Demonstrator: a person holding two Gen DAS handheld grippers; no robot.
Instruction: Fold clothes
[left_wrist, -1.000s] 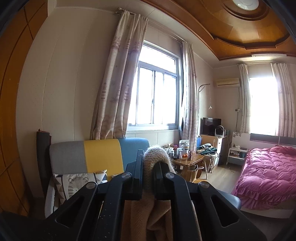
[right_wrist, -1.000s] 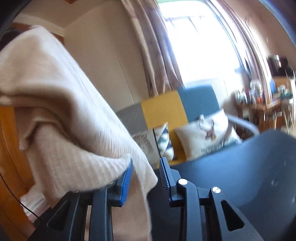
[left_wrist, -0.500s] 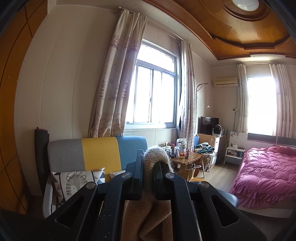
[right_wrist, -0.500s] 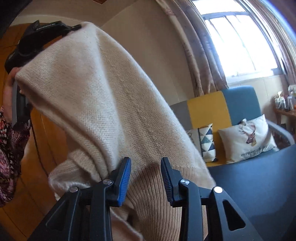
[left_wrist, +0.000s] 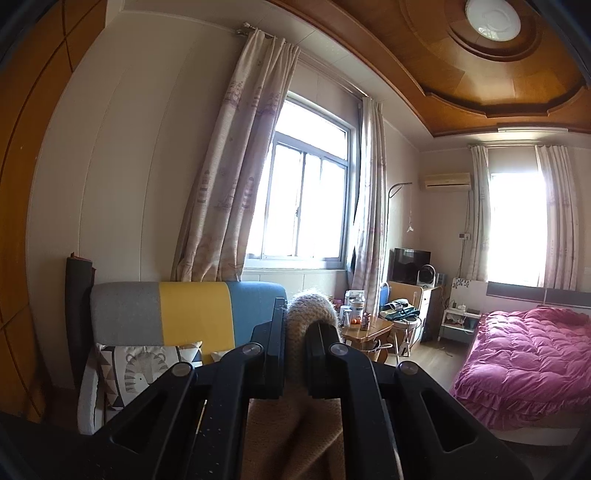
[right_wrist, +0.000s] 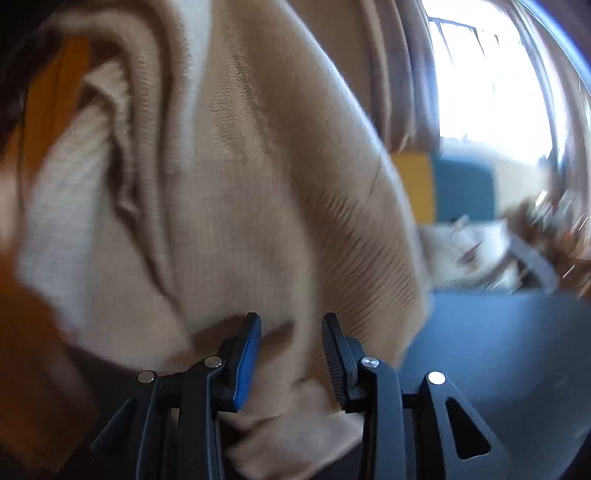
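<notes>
The left gripper (left_wrist: 295, 325) is clamped narrowly on a fold of the beige knitted sweater (left_wrist: 308, 314), which bulges up over the fingertips and hangs down beneath the jaws. The right gripper (right_wrist: 290, 325) stands with its jaws apart; the sweater (right_wrist: 240, 166) fills the space ahead of and above them (the picture is blurred), and some cloth lies between the pads, with no pinch visible.

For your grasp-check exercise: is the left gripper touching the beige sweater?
Touching. The left wrist view shows the left gripper clamped on a fold of the beige sweater.
</notes>
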